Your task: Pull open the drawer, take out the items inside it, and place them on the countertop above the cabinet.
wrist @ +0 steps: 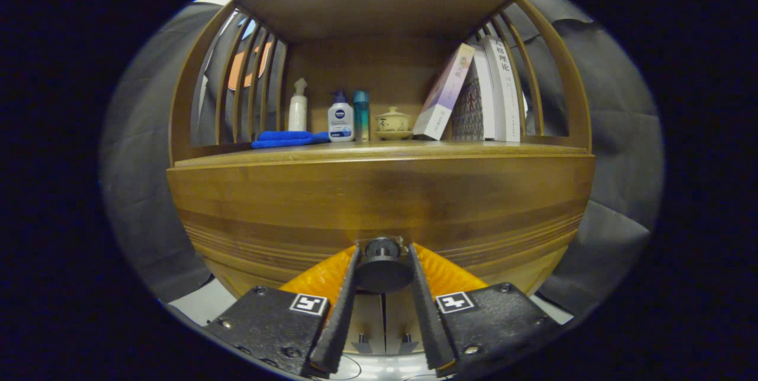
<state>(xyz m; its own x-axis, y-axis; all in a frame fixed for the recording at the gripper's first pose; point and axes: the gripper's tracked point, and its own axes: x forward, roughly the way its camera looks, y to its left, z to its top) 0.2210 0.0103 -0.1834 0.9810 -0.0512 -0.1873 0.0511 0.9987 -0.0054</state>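
Drawer (379,203) sits shut below the surface (379,153), its dark knob (382,262) caught between the jaws of the gripper (382,253), which pinch it from both sides, probably so a straight pull will slide it out. On the surface stand 3 bottles (341,122), a blue cloth (287,138), a lidded cup (393,122) and leaning books (474,93). Slatted sides frame the shelf.

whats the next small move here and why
Probably a straight pull back toward the camera. The gripper appears closed with both fingers on the dark round knob of the drawer front, and the drawer looks shut, flush under the countertop. Nothing can come out until it opens.
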